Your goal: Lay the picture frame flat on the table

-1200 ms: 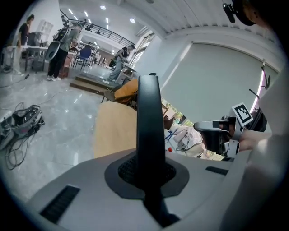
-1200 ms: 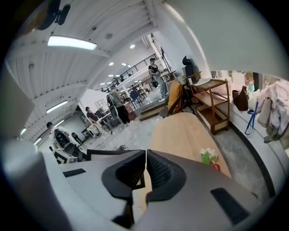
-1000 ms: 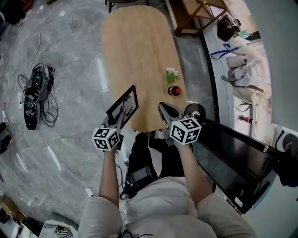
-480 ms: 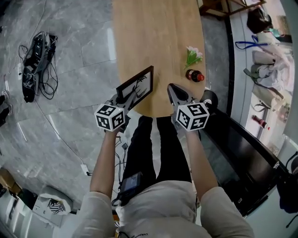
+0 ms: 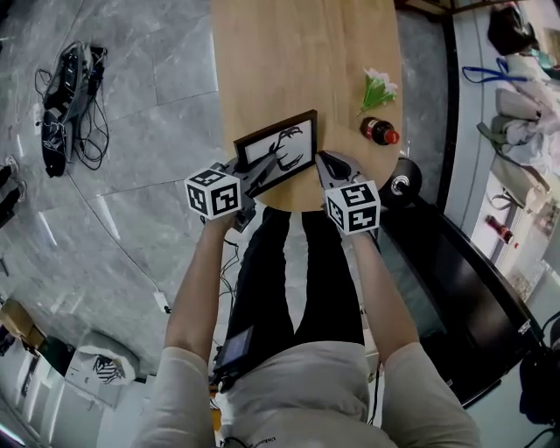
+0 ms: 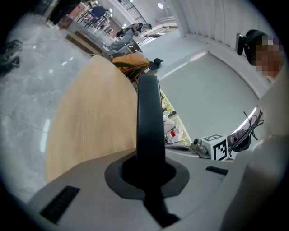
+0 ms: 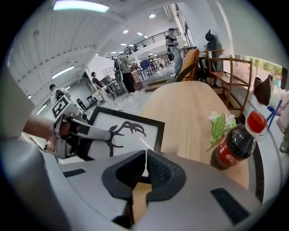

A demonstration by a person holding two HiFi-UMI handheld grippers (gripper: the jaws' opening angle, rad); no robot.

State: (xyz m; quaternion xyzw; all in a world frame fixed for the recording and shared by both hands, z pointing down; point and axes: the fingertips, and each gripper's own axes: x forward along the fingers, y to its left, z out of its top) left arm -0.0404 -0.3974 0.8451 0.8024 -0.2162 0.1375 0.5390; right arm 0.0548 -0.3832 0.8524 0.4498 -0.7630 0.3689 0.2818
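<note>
My left gripper [image 6: 146,173] is clamped on the picture frame [image 6: 149,117], seen edge-on (dark strip straight up the middle). Wooden table [image 6: 90,122] behind on the left, right gripper's marker cube [image 6: 220,147] off right.

Your head view is bright, evenly lit and sharp, with pale glare streaks on the floor [image 5: 131,175]. Both your gripper views are fisheye: corners are black and edges bend. In the right gripper view, the ceiling strips [image 7: 74,5] blow out to white. In the left gripper view, the frame [image 6: 149,122] sits close, dark and soft, while the table [image 6: 90,117] is well lit.
</note>
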